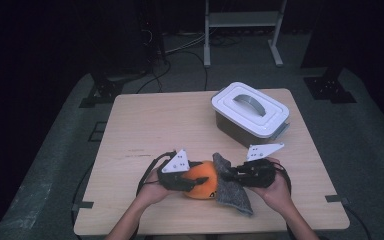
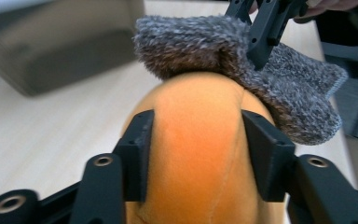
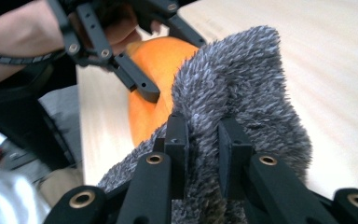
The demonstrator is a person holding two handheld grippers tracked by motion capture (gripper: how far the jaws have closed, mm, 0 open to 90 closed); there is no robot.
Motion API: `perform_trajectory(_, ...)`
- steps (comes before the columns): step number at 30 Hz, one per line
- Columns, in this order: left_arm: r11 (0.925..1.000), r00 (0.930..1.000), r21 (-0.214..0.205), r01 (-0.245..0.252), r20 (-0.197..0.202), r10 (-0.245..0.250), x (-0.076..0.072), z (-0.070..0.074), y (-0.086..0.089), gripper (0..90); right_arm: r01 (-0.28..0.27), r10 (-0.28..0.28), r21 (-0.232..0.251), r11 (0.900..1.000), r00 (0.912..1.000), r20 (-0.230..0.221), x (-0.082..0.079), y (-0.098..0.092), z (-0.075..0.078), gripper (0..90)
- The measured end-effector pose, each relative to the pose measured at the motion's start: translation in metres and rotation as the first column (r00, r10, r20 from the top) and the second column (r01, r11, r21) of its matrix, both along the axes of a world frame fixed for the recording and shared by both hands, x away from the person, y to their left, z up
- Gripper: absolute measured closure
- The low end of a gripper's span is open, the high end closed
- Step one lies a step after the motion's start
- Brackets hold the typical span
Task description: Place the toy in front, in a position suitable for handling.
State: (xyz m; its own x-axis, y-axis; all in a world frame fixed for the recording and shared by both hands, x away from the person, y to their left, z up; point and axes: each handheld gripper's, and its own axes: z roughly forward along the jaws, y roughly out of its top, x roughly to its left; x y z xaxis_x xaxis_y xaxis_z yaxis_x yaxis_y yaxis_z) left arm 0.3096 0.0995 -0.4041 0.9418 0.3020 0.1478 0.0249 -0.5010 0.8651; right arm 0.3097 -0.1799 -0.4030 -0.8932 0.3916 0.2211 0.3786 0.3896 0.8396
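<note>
Item: orange soft ball (image 1: 203, 181), near table (image 1: 145, 120) edge, light and squashy by my reckoning; my left gripper (image 2: 196, 135) clamps its sides. Item: grey knit sock (image 3: 242, 93), limp, stretchy, draped against it; my right gripper (image 3: 203, 140) pinches its cuff, best hold.

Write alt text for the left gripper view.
The left gripper clamps an orange soft ball between its black jaws. The right gripper pinches a grey fuzzy sock draped over the ball's far end, above a wooden table.
</note>
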Motion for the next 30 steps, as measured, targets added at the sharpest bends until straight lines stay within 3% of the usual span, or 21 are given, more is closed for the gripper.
perform_trajectory(3,0.9994,0.9973,-0.025,-0.022,0.069,0.024,-0.001,0.001,-0.005,48.9,0.039,-0.040,0.031,0.9988,0.9988,0.029,0.000,-0.004,0.006,75.5)
perform_trajectory(7,0.9998,0.9997,0.005,-0.022,0.006,0.022,0.004,-0.007,-0.006,42.6,0.049,-0.049,0.014,0.9987,0.9987,0.015,0.003,-0.005,0.000,75.5)
perform_trajectory(11,0.9998,0.9978,-0.013,0.017,-0.065,-0.018,0.005,-0.005,-0.001,35.3,0.011,-0.011,-0.003,0.9999,0.9996,-0.025,0.005,-0.002,-0.009,75.5)
perform_trajectory(13,0.9990,0.9928,-0.038,0.021,-0.117,-0.026,0.007,-0.004,0.003,35.7,0.007,-0.008,-0.016,0.9999,0.9995,-0.031,0.005,-0.004,-0.010,75.4)
perform_trajectory(20,0.9983,0.9889,-0.040,0.043,-0.140,-0.048,0.003,-0.006,0.006,38.9,0.038,-0.044,-0.074,0.9965,0.9957,-0.082,0.007,-0.016,-0.021,75.2)
perform_trajectory(22,0.9978,0.9875,-0.040,0.054,-0.146,-0.059,0.003,-0.007,0.005,38.9,0.029,-0.033,-0.052,0.9982,0.9973,-0.065,0.005,-0.017,-0.016,75.4)
perform_trajectory(25,0.9966,0.9860,-0.033,0.075,-0.147,-0.079,0.001,-0.008,0.002,39.0,-0.003,0.004,0.030,0.9995,0.9994,-0.034,0.001,-0.010,-0.003,75.4)
perform_trajectory(27,0.9963,0.9853,-0.025,0.083,-0.148,-0.086,0.001,-0.007,0.001,38.9,-0.018,0.018,0.010,0.9998,0.9995,-0.025,0.000,-0.004,-0.002,75.4)
perform_trajectory(30,0.9959,0.9829,-0.024,0.087,-0.161,-0.090,0.001,-0.008,0.003,39.3,-0.029,0.029,-0.003,0.9996,0.9975,-0.065,0.003,-0.003,-0.013,75.4)
